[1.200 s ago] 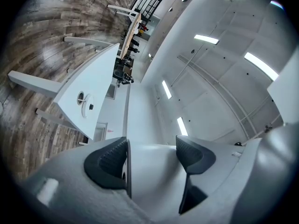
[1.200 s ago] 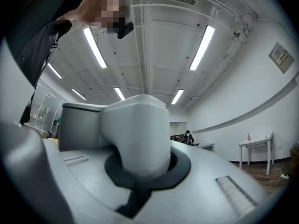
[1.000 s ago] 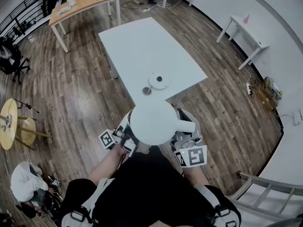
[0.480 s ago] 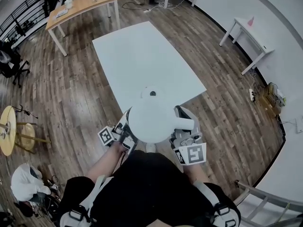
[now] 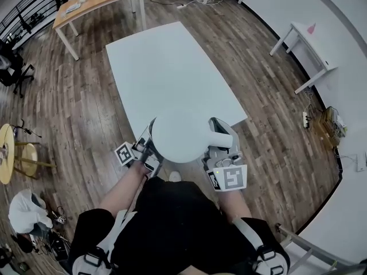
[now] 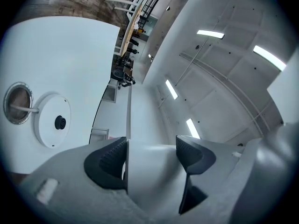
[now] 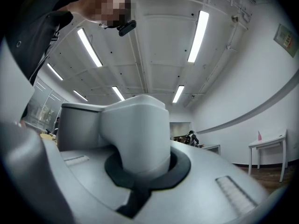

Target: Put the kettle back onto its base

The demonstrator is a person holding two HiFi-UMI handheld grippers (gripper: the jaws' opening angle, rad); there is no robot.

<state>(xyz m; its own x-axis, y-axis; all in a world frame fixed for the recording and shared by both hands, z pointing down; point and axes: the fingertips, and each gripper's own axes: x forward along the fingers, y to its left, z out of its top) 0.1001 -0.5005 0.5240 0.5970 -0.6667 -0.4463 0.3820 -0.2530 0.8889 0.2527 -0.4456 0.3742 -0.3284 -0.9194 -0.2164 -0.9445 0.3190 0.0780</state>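
Head view: the white kettle [image 5: 180,136] hangs over the near edge of the white worktop [image 5: 166,67], gripped from both sides. The right claw [image 5: 221,149] is clamped on its handle [image 7: 135,134] and the left claw [image 5: 150,146] on the opposite side. Left gripper view shows the round base [image 6: 53,120] lying on the worktop, apart from the kettle.

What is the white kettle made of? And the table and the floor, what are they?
The kettle looks like matte white plastic: smooth moulded shape, soft dull reflections, no metal shine. The table has a flat plain white top, perhaps painted or laminated board; I cannot tell which. The floor is wood or wood-look planks: brown grain and plank seams show.
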